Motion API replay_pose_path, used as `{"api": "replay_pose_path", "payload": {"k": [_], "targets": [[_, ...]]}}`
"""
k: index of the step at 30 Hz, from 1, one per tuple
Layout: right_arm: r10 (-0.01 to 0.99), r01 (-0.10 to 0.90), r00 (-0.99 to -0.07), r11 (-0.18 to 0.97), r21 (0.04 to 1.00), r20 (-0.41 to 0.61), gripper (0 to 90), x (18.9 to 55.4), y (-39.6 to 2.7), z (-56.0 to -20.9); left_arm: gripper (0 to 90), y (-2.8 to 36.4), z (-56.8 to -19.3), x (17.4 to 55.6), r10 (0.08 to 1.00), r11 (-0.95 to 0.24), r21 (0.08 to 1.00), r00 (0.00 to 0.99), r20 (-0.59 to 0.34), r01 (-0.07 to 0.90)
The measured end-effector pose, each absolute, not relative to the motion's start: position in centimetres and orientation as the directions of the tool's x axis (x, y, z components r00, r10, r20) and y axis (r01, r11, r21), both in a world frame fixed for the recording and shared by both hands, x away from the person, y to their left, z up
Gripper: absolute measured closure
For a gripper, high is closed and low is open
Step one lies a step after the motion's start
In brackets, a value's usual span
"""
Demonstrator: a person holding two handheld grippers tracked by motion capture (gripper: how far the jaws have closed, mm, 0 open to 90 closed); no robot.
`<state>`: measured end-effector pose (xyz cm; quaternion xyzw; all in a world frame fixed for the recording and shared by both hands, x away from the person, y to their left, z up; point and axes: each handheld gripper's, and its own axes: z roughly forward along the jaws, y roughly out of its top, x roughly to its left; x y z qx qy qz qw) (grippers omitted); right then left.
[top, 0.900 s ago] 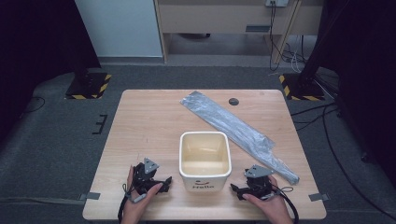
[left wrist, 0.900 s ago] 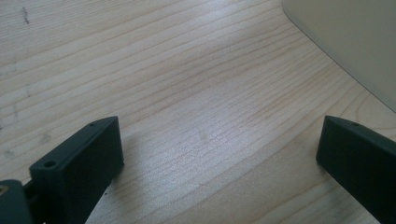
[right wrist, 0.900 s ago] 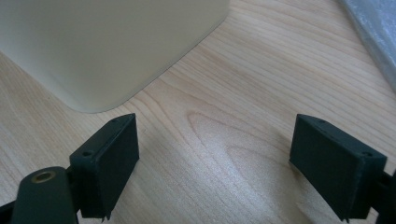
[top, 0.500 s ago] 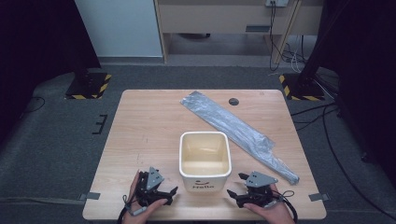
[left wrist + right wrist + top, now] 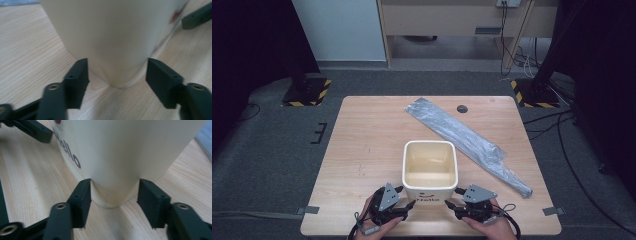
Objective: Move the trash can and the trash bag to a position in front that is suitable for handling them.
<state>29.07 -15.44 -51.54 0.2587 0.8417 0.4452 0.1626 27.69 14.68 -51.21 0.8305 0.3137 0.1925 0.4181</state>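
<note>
Bin [image 5: 430, 170] sits between my grippers: left gripper [image 5: 408, 204] and right gripper [image 5: 450, 205] each straddle a near corner, jaws part-open, not yet clamping.

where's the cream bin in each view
High view: the bin stands at the table's near middle, between the two hand-held grippers.
Left gripper view: its rounded corner fills the top middle, between the jaws.
Right gripper view: another corner sits between the jaws.
Shared landmark: the dark lettering on the bin's near wall.
</note>
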Motion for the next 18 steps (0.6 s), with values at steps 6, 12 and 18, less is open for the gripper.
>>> {"api": "replay_pose_path", "payload": {"k": [6, 12, 18], "targets": [[0.608, 0.284, -0.790, 0.473, 0.834, -0.076, 55.8, 29.6, -14.5, -51.6, 48.4, 15.0, -51.6, 28.6, 0.713, -0.442, 0.803, 0.700, 0.043, 0.400], [0.620, 0.290, -0.781, 0.458, 0.840, -0.068, 55.8, 30.0, -14.3, -51.6, 43.5, 15.4, -51.4, 28.6, 0.725, -0.424, 0.814, 0.687, 0.043, 0.397], [0.649, 0.332, -0.759, 0.446, 0.831, -0.045, 38.4, 29.8, -15.9, -51.7, 19.4, 17.1, -51.4, 28.3, 0.722, -0.419, 0.797, 0.692, 0.001, 0.436]]}}
